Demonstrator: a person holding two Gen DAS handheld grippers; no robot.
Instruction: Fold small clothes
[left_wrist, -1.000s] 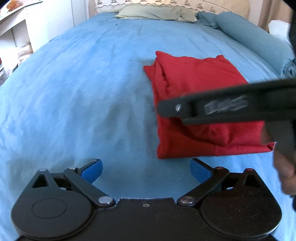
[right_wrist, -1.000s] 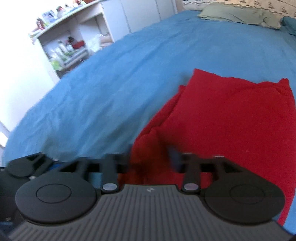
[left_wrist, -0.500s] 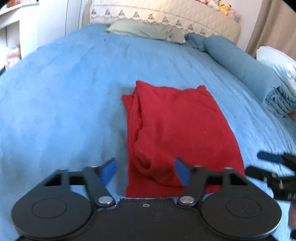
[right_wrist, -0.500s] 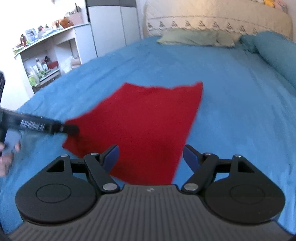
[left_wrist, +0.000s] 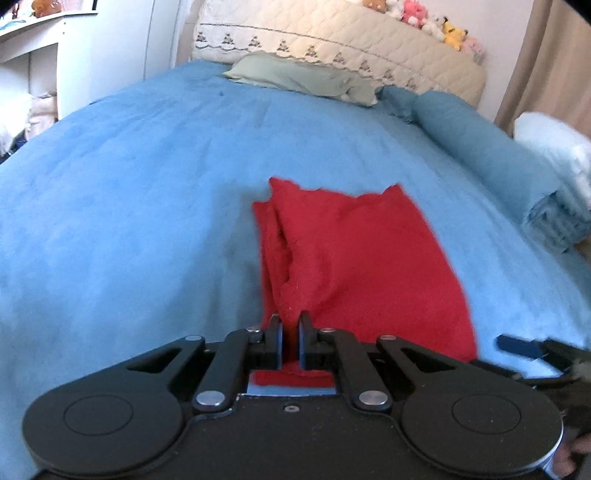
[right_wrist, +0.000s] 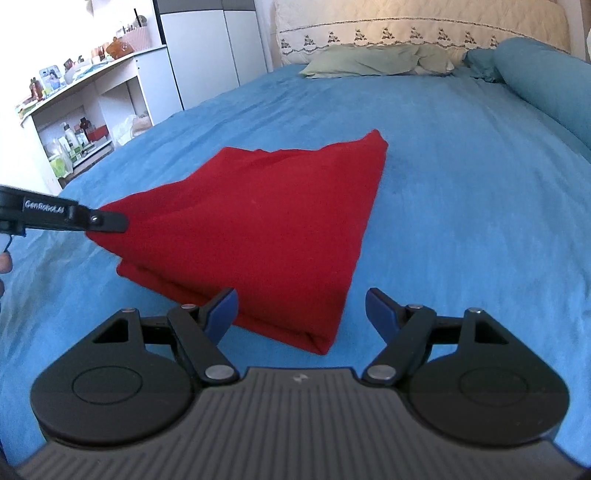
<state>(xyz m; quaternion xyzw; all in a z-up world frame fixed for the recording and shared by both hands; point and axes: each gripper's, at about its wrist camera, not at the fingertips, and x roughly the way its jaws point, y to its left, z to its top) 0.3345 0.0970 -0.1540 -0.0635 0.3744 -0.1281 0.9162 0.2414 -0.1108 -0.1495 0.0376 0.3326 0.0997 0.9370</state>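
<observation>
A red folded garment (left_wrist: 354, 258) lies on the blue bedspread (left_wrist: 129, 221). My left gripper (left_wrist: 290, 325) is shut on the garment's near left corner, and the cloth rises a little at the pinch. In the right wrist view the garment (right_wrist: 266, 229) shows with that left gripper (right_wrist: 107, 223) pinching its left corner. My right gripper (right_wrist: 300, 306) is open and empty, just in front of the garment's near right corner. It also shows at the right edge of the left wrist view (left_wrist: 517, 345).
A green pillow (left_wrist: 295, 77) and a cream quilted headboard (left_wrist: 332, 40) are at the far end. A rolled blue blanket (left_wrist: 480, 147) lies along the right side. White shelves with small items (right_wrist: 74, 122) stand left of the bed.
My left gripper has closed on the garment's near left corner and lifted it slightly. My right gripper has moved to the near right corner and stays open.
</observation>
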